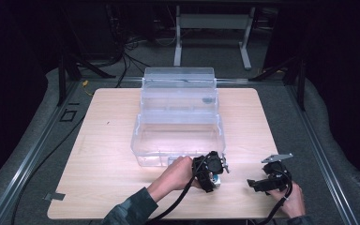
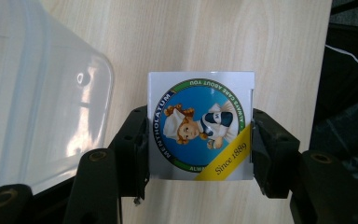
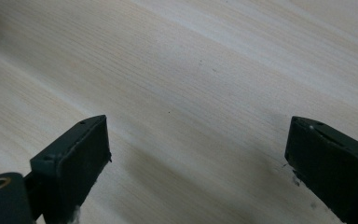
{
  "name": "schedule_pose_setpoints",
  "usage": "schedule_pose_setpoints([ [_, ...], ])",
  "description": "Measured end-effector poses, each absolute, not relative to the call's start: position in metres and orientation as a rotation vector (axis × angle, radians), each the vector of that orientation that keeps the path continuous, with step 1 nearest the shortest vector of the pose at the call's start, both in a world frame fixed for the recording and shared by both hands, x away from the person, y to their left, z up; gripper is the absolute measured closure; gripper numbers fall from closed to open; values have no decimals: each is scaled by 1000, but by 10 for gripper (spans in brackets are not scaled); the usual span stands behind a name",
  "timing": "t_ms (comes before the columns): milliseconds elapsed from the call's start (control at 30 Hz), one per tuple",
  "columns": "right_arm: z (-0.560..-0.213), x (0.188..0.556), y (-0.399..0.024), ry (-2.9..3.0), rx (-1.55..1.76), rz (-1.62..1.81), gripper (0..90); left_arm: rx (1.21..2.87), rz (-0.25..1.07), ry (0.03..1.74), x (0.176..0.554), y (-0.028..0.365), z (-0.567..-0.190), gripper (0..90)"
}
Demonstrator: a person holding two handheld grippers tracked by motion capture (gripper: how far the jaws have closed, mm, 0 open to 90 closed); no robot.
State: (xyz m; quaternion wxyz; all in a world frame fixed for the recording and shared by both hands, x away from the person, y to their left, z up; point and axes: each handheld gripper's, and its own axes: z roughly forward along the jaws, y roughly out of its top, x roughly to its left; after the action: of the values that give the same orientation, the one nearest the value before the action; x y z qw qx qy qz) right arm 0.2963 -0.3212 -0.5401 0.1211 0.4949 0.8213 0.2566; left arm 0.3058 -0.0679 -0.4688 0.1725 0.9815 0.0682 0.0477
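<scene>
Left gripper (image 2: pixel 200 140): it is clamping a small white box between its two black jaws, one jaw pressing each side, above the pale wooden table.
Small box (image 2: pixel 200 125): it is sitting squarely in that grip, showing a round blue label with a figure in a white cap, the word "MENTHOLATUM" around the rim, and a yellow band reading "Since 1889".
Left hand (image 1: pixel 176 173): it is reaching in from the near edge and holding the left gripper (image 1: pixel 210 172) just in front of the clear bin, with a black cable trailing back toward the sleeve.
Right gripper (image 3: pixel 196 163): its jaws are standing wide apart, gripping nothing, with bare wood grain showing between them.
Right hand (image 1: pixel 290 200): it is holding the right gripper (image 1: pixel 262 183) low near the table's near right corner, well apart from the left gripper, with a grey three-cornered plate on top.
Table (image 1: pixel 112 154): it is lying under both grippers, light wood with rounded corners.
Clear bin (image 1: pixel 178 140): it is standing just beyond the left gripper, a see-through plastic tub; in the left gripper view its rounded corner (image 2: pixel 42 93) is sitting just to the left of the jaws. I cannot make out anything inside it.
Stacked clear containers (image 1: pixel 179 91): farther beyond the bin, more see-through tubs are rising in steps toward the far edge. One small dark mark is showing in the upper one, too small to tell what it is.
</scene>
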Motion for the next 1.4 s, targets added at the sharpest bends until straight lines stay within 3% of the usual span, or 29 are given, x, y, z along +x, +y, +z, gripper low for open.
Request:
schedule_pose_setpoints([
  [667, -541, 297, -321, 2403, 1443, 734, 61, 2780, 134, 262, 315, -81, -495, 450],
  [700, -541, 297, -320, 2402, 1446, 734, 61, 2782, 136, 265, 315, -81, -495, 439],
  [833, -541, 297, -321, 2407, 1447, 730, 60, 2769, 144, 287, 314, -79, -490, 255],
  [967, -542, 297, -320, 2413, 1449, 733, 61, 2741, 156, 284, 310, -71, -478, 162],
  [1400, -540, 296, -316, 2429, 1456, 738, 56, 2696, 191, 314, 287, -26, -454, 132],
])
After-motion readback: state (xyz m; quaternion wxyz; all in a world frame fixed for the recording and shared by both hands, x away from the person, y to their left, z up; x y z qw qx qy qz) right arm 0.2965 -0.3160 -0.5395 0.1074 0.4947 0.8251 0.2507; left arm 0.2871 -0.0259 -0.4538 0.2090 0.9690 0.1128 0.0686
